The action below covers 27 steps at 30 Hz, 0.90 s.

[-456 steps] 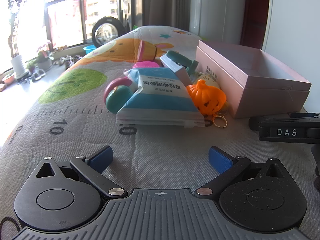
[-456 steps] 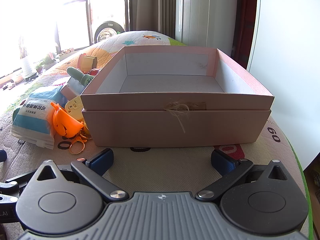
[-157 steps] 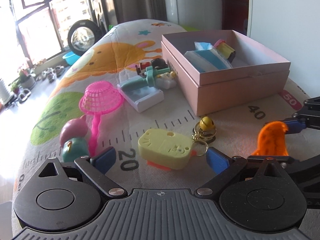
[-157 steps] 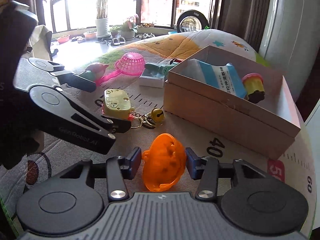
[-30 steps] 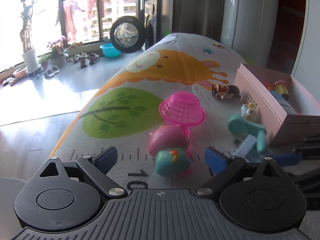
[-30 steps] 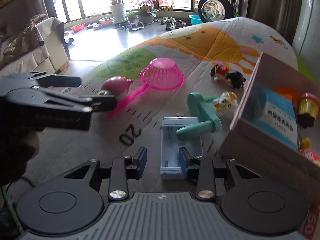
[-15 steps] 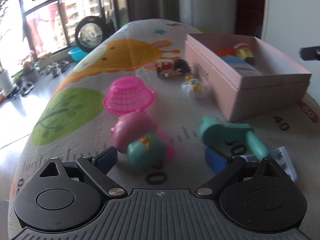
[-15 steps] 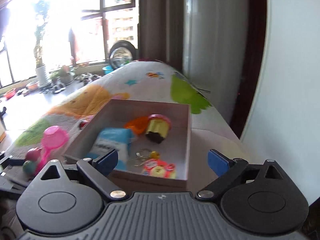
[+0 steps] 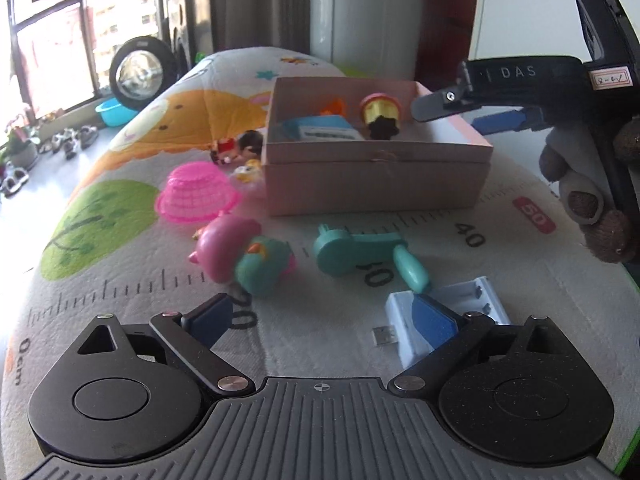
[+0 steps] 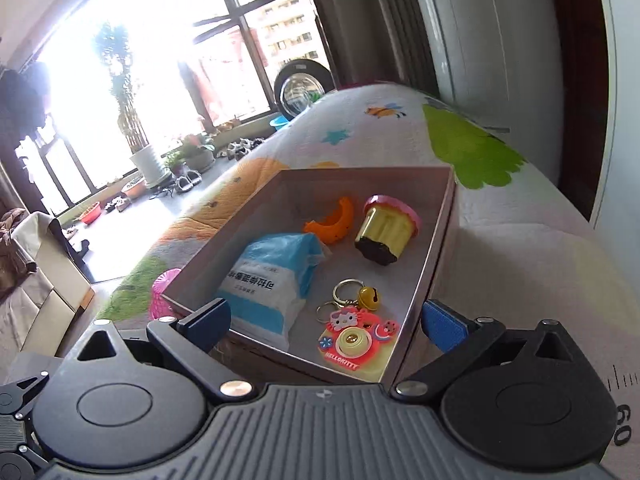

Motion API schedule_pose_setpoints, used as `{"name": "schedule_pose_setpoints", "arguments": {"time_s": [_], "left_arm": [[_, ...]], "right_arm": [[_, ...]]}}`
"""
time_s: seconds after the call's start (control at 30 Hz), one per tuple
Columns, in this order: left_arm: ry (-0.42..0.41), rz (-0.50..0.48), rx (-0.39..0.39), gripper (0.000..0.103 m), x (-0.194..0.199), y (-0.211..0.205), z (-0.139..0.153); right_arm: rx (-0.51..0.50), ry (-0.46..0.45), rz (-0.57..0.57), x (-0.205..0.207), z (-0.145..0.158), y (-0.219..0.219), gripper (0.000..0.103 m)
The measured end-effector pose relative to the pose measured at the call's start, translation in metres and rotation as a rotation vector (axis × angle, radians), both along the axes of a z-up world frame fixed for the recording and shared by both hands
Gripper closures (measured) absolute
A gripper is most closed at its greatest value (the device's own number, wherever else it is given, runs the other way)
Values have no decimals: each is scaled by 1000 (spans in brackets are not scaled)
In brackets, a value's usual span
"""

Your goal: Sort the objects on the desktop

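- Sunlit windows stand behind a counter covered by a cartoon mat (image 9: 168, 128) printed with ruler marks.
- On the mat sits a pink box (image 9: 376, 178) holding a blue-and-white packet (image 10: 272, 280), a cupcake toy (image 10: 386, 232), an orange toy (image 10: 334, 222) and a keychain (image 10: 352, 334).
- Right gripper (image 10: 326, 322) hovers over the box, fingers still spreading wide, nothing between them.
- Left gripper (image 9: 320, 318) is wide open and empty, low over the mat.
- Before it lie a pink-and-teal toy (image 9: 244, 254), a teal handle toy (image 9: 368, 250), a white battery case (image 9: 444, 320) and a pink net (image 9: 196, 192).
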<state>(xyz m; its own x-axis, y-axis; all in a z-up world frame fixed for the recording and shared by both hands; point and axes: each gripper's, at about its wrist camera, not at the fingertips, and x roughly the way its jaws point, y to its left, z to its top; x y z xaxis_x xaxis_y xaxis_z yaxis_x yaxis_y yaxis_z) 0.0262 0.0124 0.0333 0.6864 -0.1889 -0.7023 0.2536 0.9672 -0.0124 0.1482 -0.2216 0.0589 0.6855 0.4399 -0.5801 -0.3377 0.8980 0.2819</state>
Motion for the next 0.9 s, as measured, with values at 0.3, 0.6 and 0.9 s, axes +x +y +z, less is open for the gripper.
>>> {"name": "schedule_pose_setpoints", "arguments": {"time_s": [0.3, 0.6, 0.9], "left_arm": [[95, -211, -89, 2, -8, -44, -19], [67, -207, -43, 2, -4, -54, -19], [75, 56, -40, 1, 33, -27, -18]], "right_arm": [[-24, 46, -30, -51, -18, -26, 0], [67, 85, -142, -78, -55, -47, 0], [-109, 52, -112, -81, -56, -24, 0]]}}
